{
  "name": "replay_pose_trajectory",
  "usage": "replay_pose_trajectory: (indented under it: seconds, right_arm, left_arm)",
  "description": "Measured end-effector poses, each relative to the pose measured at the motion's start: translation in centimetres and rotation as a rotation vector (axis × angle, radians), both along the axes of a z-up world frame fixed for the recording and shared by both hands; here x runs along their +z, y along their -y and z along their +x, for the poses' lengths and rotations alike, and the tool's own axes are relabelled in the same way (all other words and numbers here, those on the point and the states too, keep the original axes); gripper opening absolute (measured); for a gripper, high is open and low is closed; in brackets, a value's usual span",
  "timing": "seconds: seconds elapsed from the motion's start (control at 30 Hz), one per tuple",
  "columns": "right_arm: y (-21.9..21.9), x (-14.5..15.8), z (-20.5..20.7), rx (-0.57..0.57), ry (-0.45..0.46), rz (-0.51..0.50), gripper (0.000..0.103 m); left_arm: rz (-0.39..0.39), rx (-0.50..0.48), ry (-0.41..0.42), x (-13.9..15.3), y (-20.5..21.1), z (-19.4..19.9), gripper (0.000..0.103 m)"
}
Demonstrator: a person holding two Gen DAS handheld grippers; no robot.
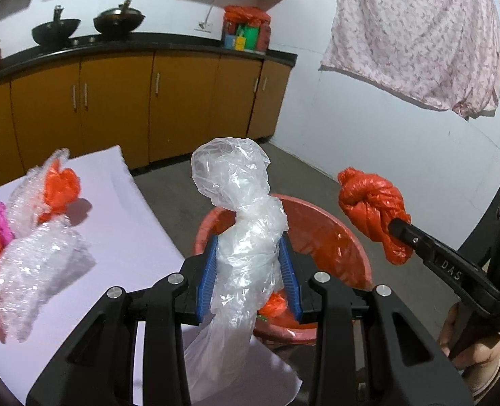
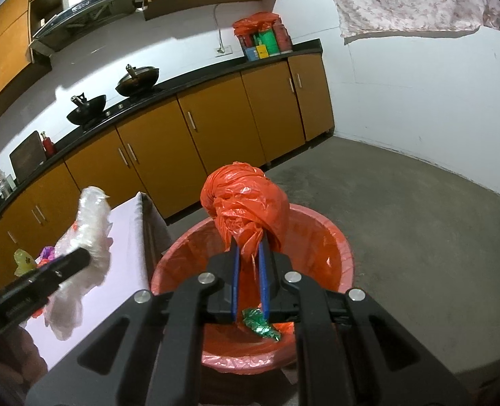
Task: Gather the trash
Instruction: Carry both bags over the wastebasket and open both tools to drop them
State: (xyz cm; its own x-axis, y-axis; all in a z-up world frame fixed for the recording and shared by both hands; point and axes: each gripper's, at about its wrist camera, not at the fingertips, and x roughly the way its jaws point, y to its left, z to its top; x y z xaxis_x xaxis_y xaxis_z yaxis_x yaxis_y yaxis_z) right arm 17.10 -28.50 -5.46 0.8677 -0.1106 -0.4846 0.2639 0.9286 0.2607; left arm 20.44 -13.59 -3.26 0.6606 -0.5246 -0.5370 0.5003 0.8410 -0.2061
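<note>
Gripping a knotted clear bag (image 1: 246, 237) between its blue pads, the left gripper (image 1: 248, 264) hangs over the red bin (image 1: 338, 237) beside the worktop (image 1: 121, 237). At 3 o'clock in the left wrist view, the right gripper (image 2: 250, 270) is clenched on a knotted orange bag (image 2: 246, 203), also above the bin. More clear and orange bags (image 1: 40, 237) lie on the worktop at 9 o'clock. A green wrapper (image 2: 260, 324) sits inside the bin.
</note>
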Motion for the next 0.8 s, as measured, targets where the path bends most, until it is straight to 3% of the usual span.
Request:
replay_pose_trajectory:
  seconds: [0.6, 0.7, 0.8]
  right_arm:
    - [0.7, -1.2, 1.6, -0.011, -0.012, 0.016, 0.011]
    - [0.9, -1.6, 1.9, -0.006, -0.018, 0.03, 0.017]
    - [1.4, -1.9, 1.6, -0.015, -0.017, 0.039, 0.032]
  left_arm:
    - [0.038, -0.07, -0.043, -2.0, 3.9, 1.0, 0.038]
    - [0.053, -0.073, -0.055, -2.5, 4.4, 1.4, 0.054]
    - [0.051, -0.066, -0.064, -3.0, 3.9, 1.5, 0.058]
